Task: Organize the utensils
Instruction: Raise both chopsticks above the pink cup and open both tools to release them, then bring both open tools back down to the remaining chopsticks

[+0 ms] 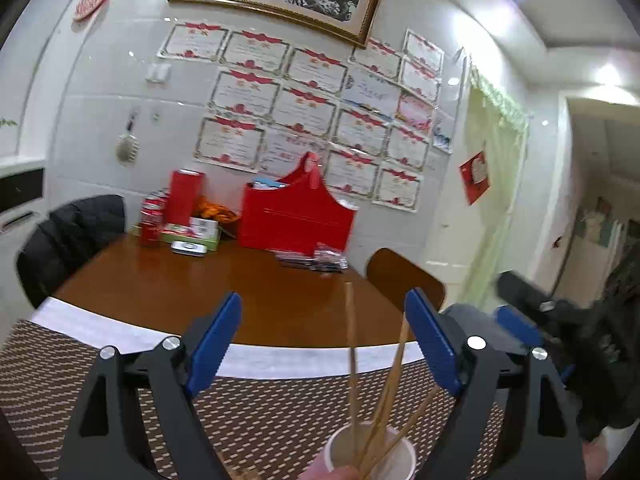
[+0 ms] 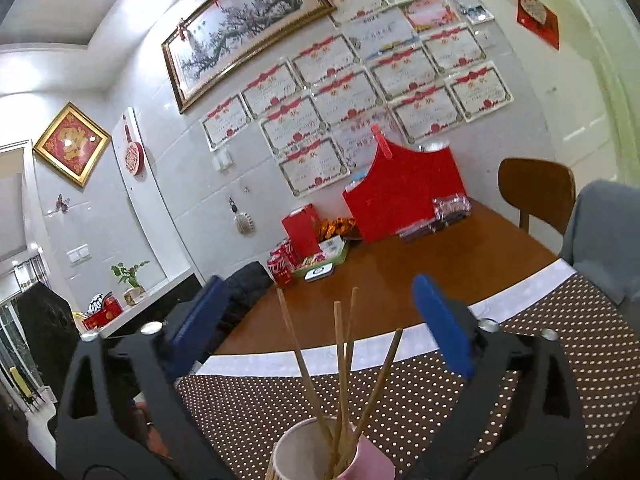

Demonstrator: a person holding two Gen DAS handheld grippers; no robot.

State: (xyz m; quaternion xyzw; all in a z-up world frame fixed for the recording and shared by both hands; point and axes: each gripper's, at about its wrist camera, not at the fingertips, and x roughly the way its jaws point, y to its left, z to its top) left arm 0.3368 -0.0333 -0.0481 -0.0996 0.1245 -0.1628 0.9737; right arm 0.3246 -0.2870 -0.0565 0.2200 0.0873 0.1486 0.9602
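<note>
My left gripper [image 1: 322, 338] and right gripper [image 2: 320, 326]: black angular frames, blue finger pads [image 1: 214, 344], round silver screws [image 1: 476, 343].

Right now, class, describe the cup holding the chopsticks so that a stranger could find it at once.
Start at the brown wooden table and come to its near end, covered by a dotted brown placemat. There stands a pale paper cup with wooden chopsticks fanning upward. Nothing else on the mat holds sticks; the red cans sit far off by the wall.

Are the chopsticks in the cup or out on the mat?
In: the chopsticks stand leaning inside the cup, their tips fanned above its rim.
</note>
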